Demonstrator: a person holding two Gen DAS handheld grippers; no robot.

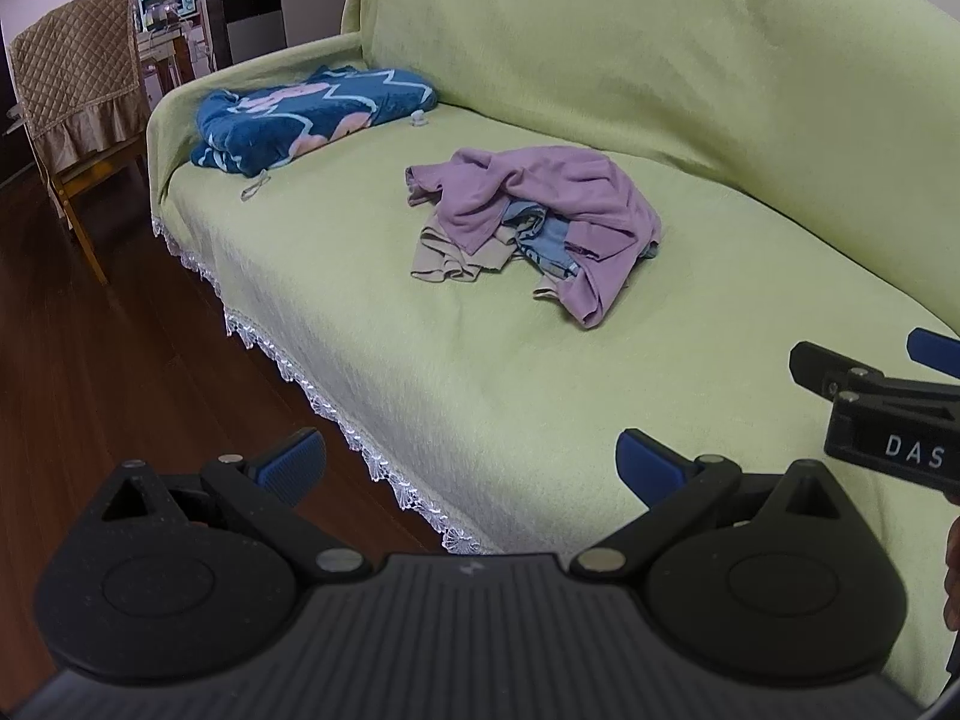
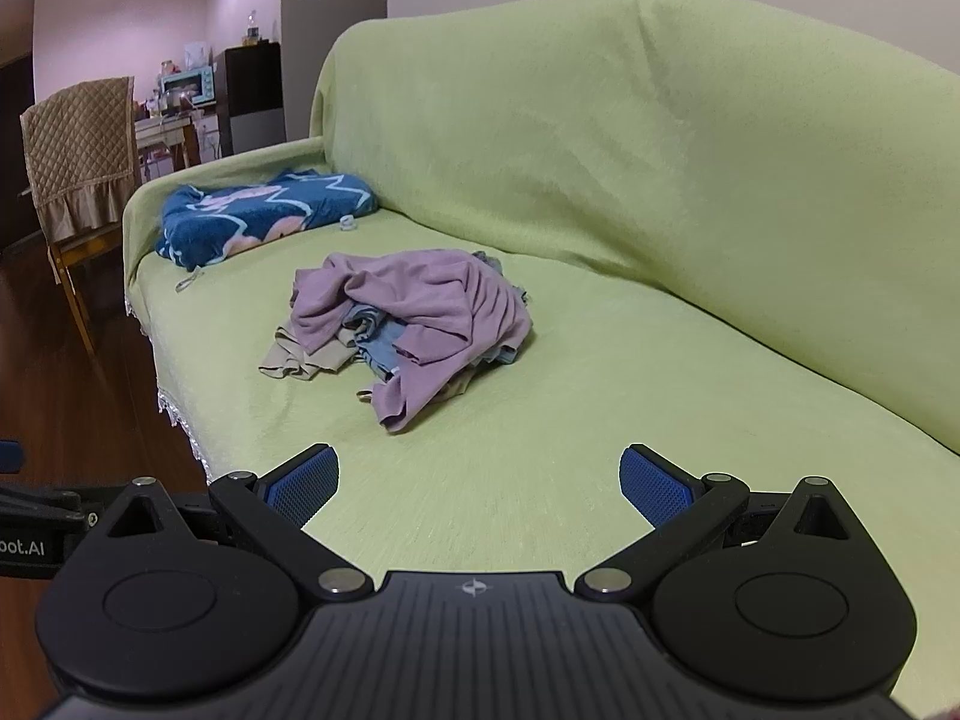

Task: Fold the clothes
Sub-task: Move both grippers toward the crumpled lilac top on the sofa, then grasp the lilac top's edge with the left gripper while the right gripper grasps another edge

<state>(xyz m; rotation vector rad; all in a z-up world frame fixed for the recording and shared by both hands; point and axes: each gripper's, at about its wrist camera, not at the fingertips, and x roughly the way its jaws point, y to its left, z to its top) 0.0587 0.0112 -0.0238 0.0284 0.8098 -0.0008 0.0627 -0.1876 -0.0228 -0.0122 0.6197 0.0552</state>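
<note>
My left gripper [image 1: 471,465] and right gripper [image 2: 480,483] both hang over the near sofa seat with fingers spread wide, holding nothing. The right one's side reads "DAS" from the left camera; the left one's reads "bot.AI". Farther on, the heap of clothes [image 2: 414,315], purple on top, lies mid-seat on the green sofa cover [image 2: 600,420]. Beyond, left, a blue blanket [image 2: 264,216], then a chair [image 2: 78,144].
</note>
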